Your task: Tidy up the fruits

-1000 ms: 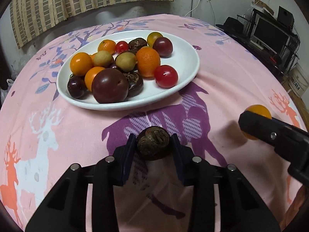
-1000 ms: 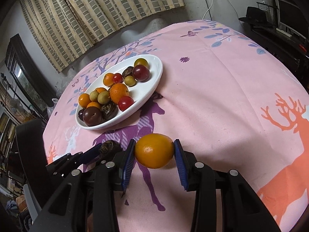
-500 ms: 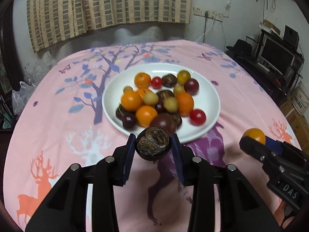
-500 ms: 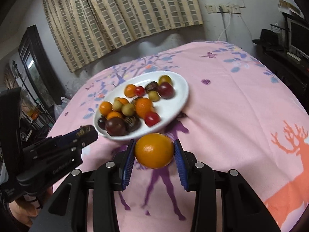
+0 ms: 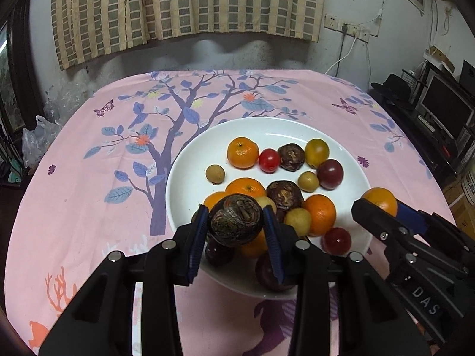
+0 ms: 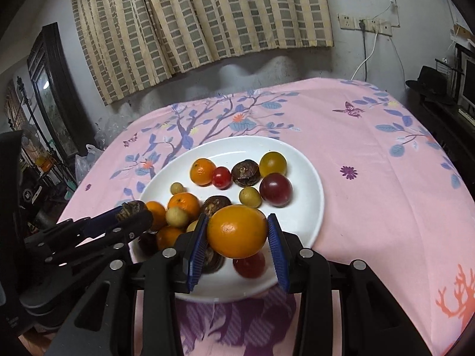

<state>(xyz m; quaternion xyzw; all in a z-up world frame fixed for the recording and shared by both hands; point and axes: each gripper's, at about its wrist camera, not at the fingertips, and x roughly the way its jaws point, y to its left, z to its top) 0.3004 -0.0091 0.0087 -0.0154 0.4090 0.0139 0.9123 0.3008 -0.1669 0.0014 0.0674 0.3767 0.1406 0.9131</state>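
A white oval plate (image 5: pixel 184 178) (image 6: pixel 308 207) on the pink tablecloth holds several fruits: oranges, red tomatoes, dark plums, small yellow-green fruits and brown wrinkled ones. My left gripper (image 5: pixel 236 222) is shut on a dark brown wrinkled fruit (image 5: pixel 236 221) and holds it in the air over the plate's near edge. My right gripper (image 6: pixel 237 233) is shut on an orange (image 6: pixel 237 231), also lifted over the plate's near side. It also shows in the left wrist view (image 5: pixel 377 207), to the right of the plate. The left gripper shows in the right wrist view (image 6: pixel 133 216).
The round table carries a pink cloth (image 5: pixel 89 192) with a tree and deer print. A striped curtain (image 5: pixel 178 9) hangs on the wall behind. A desk with a monitor (image 5: pixel 445 112) stands at the right, and bags (image 5: pixel 38 139) lie at the left.
Both grippers have risen from the tablecloth and moved forward over the near side of the plate, each still holding its fruit.
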